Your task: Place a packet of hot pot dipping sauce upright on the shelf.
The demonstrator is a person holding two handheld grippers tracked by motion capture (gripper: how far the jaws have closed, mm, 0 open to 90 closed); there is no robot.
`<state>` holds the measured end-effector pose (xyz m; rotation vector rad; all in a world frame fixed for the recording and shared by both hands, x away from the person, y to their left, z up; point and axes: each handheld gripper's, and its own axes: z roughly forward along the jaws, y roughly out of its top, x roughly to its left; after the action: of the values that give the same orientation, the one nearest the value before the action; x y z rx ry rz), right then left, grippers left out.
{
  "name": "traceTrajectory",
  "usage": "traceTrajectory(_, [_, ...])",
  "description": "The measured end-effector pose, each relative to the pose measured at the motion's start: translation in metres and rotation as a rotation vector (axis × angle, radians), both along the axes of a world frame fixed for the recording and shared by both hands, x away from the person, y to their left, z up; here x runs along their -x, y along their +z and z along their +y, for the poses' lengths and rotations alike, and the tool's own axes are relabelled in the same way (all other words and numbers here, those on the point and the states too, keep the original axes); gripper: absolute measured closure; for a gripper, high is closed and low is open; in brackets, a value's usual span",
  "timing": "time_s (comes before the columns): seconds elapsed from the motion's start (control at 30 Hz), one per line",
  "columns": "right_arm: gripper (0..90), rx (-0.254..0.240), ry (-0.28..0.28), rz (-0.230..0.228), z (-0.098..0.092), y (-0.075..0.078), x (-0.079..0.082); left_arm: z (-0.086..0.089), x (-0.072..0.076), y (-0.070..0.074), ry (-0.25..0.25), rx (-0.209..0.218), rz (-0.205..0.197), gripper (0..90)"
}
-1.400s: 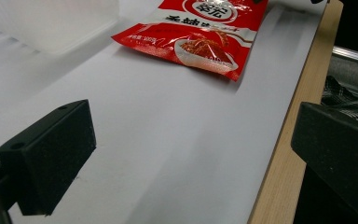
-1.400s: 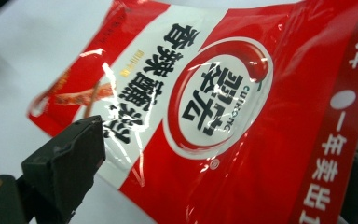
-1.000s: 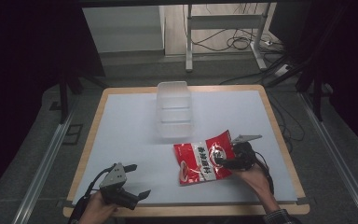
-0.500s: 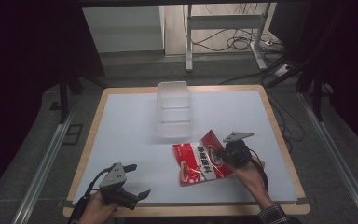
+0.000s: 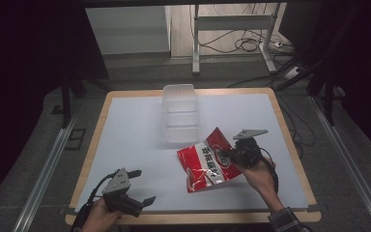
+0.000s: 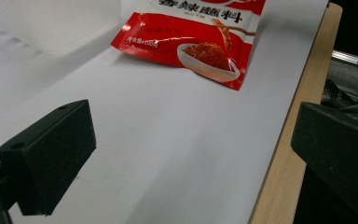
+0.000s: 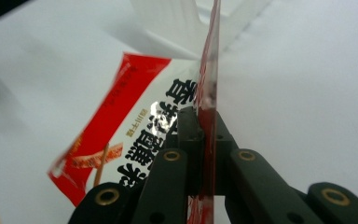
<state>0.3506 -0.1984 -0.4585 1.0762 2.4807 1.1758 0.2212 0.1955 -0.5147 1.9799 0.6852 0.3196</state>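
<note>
A red and white seasoning packet (image 5: 206,161) lies tilted on the white table, its right edge lifted. My right gripper (image 5: 230,155) is shut on that edge; in the right gripper view the packet (image 7: 135,140) is pinched between the two black jaws at my right gripper (image 7: 207,135). My left gripper (image 5: 142,186) rests near the front left edge of the table, open with nothing between its jaws. In the left gripper view the packet (image 6: 200,37) lies ahead of my left gripper (image 6: 191,140). A clear plastic container (image 5: 179,112) stands just behind the packet.
The white table top (image 5: 125,135) has a wooden rim (image 5: 299,159). Behind the table are a metal stand (image 5: 232,34) and cables on the floor (image 5: 244,46). A person's hands hold both grippers at the front edge.
My right gripper has lifted the packet's right edge and carried it a little toward the container. The left gripper has not moved.
</note>
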Motion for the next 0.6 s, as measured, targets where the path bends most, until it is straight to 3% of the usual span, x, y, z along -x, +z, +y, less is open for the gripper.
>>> traceTrajectory(0.13, [87.4,-0.023,0.02,0.008,0.001,0.014,-0.002,0.0,0.0,0.0,0.0,0.003,0.0,0.0])
traceTrajectory(0.6, [87.7,-0.014,0.07,-0.036,0.007,0.072,-0.002,0.0,0.0,0.0,-0.001,0.004,0.001,0.0])
